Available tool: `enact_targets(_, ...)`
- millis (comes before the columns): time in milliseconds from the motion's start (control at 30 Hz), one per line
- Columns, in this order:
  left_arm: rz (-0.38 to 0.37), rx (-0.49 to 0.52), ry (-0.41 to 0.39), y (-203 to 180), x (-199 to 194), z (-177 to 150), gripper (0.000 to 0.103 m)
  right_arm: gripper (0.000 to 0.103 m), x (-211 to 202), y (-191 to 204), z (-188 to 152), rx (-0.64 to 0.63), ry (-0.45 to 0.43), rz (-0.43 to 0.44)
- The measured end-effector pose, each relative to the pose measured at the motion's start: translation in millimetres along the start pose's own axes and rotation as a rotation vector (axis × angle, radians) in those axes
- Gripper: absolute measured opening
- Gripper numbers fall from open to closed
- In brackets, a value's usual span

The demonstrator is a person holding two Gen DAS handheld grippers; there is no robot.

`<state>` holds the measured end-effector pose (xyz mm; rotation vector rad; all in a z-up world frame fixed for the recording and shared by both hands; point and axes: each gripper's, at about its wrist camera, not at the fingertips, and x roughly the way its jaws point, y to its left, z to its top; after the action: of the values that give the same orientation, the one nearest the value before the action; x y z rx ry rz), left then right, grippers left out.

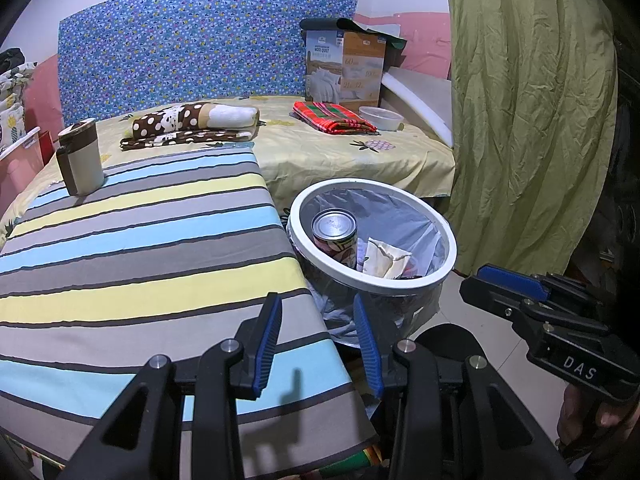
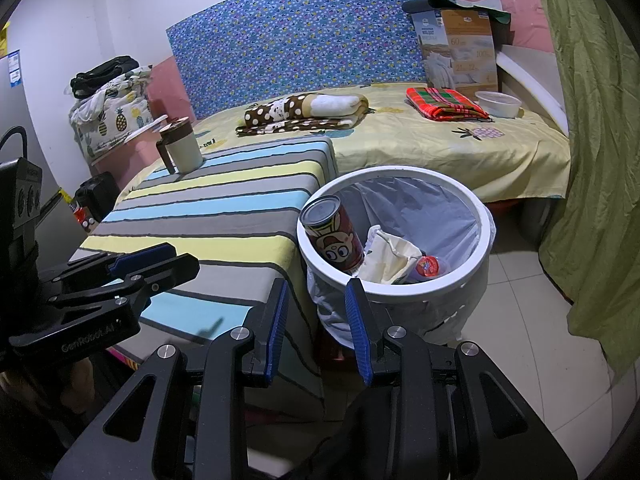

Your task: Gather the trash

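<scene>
Clearly, you had both tools parked short of the white bin [image 2: 394, 284]. The left gripper [image 1: 318, 344] hung with its blue pads part-open and nothing between them, over the striped cloth's [image 1: 140, 248] corner just beside the bin; the right gripper [image 2: 318, 332] stood the same way, jaws apart and empty, at the bin's near rim. Inside the bin, the can [image 2: 334, 236] leaned against the side nearest the striped cloth, with crumpled paper [image 2: 390, 258] touching it and a small red lid [image 2: 427, 267] beyond that. On the cloth, well away from the bin, the only loose thing was the lidded mug [image 1: 79, 162], which I judged not to be trash.

If more remained, you did well to scan the bed behind the bin before you moved; I judged the plastic tub [image 2: 498, 103] there the likeliest candidate. You should have widened the jaws before reaching and approached from above.
</scene>
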<state>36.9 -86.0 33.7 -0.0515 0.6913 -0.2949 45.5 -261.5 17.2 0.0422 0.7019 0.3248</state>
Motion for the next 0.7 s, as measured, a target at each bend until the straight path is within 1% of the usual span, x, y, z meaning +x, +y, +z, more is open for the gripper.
enact_targets(367, 0.006, -0.006, 0.007, 6.6, 0.3, -5.2, 0.039, 0.032, -0.1, -1.0, 0.5, 0.001, 0.000, 0.000)
enact_targets(700, 0.010, -0.006, 0.021, 2.9, 3.7, -4.5, 0.039, 0.032, 0.1, -1.2, 0.7, 0.004, 0.002, 0.000)
